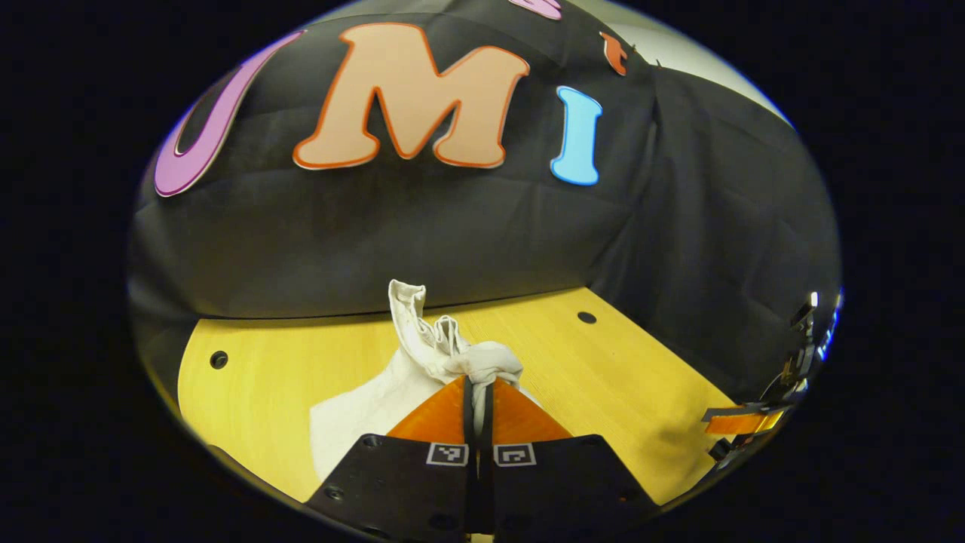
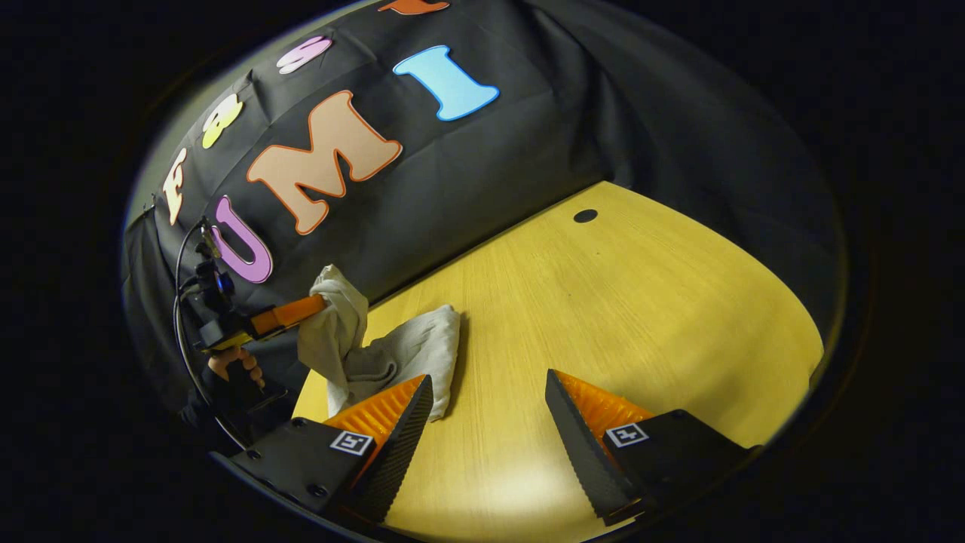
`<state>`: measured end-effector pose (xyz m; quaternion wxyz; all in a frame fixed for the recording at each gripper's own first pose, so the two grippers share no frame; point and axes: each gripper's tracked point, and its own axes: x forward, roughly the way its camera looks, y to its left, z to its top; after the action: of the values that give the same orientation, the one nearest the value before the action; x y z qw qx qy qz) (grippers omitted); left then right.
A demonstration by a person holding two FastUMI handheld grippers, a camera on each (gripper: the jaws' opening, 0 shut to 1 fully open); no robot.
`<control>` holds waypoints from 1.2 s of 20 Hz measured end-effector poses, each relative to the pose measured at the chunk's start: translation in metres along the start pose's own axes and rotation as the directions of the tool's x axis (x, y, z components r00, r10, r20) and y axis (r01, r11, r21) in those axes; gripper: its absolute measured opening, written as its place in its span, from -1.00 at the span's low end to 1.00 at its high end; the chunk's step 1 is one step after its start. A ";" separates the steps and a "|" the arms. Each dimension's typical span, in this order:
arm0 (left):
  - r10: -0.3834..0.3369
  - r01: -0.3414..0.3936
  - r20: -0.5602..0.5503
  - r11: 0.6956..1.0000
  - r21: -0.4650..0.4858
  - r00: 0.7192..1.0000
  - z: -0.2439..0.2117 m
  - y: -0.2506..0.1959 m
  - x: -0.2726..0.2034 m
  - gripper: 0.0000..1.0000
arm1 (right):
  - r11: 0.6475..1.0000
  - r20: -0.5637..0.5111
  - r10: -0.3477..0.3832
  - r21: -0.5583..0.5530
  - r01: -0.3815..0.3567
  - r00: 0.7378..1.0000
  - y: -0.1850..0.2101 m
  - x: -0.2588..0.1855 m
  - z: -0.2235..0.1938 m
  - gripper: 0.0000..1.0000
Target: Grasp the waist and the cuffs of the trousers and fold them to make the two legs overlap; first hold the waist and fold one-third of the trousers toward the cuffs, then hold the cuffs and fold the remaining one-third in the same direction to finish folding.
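Note:
The white trousers lie bunched on the wooden table. My left gripper is shut on a gathered wad of their cloth, which sticks up above the fingertips. In the right gripper view the same trousers hang crumpled from the left gripper, lifted at one end while the other end rests on the table. My right gripper stands open above bare wood just right of the trousers, holding nothing. In the left gripper view the right gripper shows at the far right edge.
Round holes pierce the tabletop near its back edge. The black cloth wall closes the table at the back and side. A hand holds the left gripper's handle, with a cable looping above it.

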<state>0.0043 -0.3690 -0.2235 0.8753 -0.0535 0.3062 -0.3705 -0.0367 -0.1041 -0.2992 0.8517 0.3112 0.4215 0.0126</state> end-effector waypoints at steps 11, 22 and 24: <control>-0.020 0.020 -0.138 1.000 -0.002 0.990 -0.103 -0.054 0.044 -0.37 | 0.994 -0.005 -0.034 -0.100 0.033 0.999 -0.037 -0.018 0.004 0.92; 0.183 -0.184 0.204 0.983 -0.011 0.962 -0.017 -0.010 -0.090 0.92 | 0.932 0.177 0.120 -0.358 -0.049 0.977 0.094 -0.019 0.028 0.92; 0.222 -0.225 0.235 0.974 -0.014 0.946 -0.012 0.010 -0.132 0.90 | 0.902 0.207 0.168 -0.427 -0.065 0.964 0.131 -0.021 0.028 0.92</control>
<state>-0.0673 -0.2696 -0.1705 0.9420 -0.0560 0.2022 -0.2620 0.0022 -0.0190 -0.2009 0.9405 0.1467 0.2839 0.1159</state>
